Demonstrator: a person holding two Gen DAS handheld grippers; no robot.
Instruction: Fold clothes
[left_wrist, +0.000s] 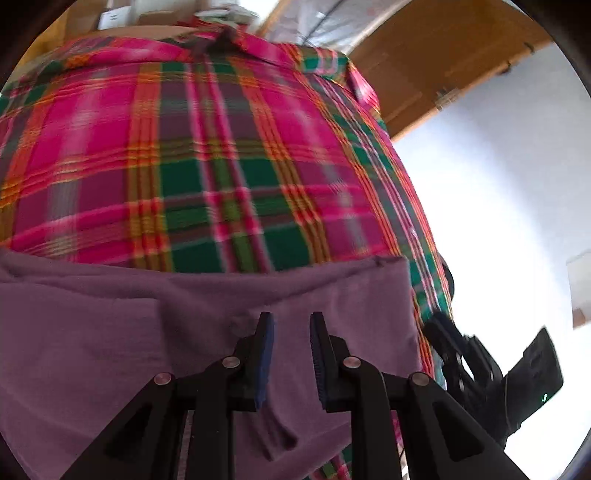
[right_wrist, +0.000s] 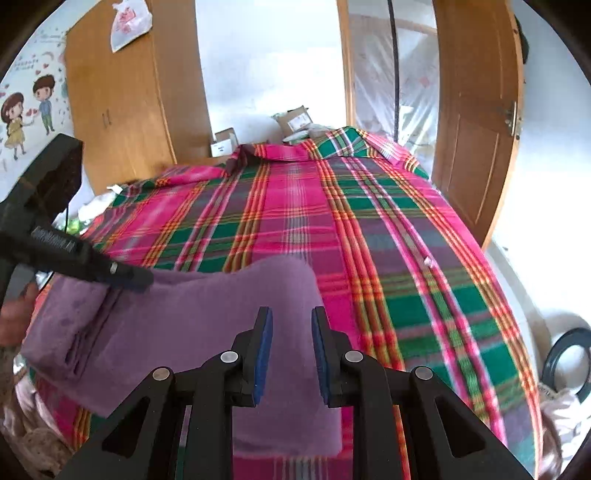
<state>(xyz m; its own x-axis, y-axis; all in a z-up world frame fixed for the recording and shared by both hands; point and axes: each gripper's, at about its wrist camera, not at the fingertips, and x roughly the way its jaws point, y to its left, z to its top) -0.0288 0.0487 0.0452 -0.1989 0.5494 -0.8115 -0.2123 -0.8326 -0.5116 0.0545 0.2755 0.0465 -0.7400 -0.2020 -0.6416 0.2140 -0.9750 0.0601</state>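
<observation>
Nearest the right wrist lens, the right gripper (right_wrist: 291, 354) stands with its black arms spread and its blue ribbed pads parted, nothing between them; soft purple cloth shows through the gap. The left gripper (left_wrist: 291, 354) in its own view is likewise parted and holds nothing, poised over the same cloth.

The bed (right_wrist: 424, 258) is the largest thing, covered by a woven plaid blanket of pink, green and orange bands, flat and smooth, running away toward 12 o'clock. Its right edge curves down at 3 o'clock beside a pale floor, and the far two-thirds of its surface lies bare.

The purple garment (right_wrist: 192, 325) is a matte, fleecy knit, folded into a thick oblong at the near left of the bed, from 9 o'clock to 6 o'clock under the right gripper. Layered folded edges show at its left end, and its far right corner is rounded. In the right wrist view the other gripper's black finger tip rests at the garment's upper left edge, at 9 o'clock.

A wooden wardrobe (right_wrist: 122, 96) stands at 11 o'clock, a wooden door (right_wrist: 476, 122) at 2 o'clock.
</observation>
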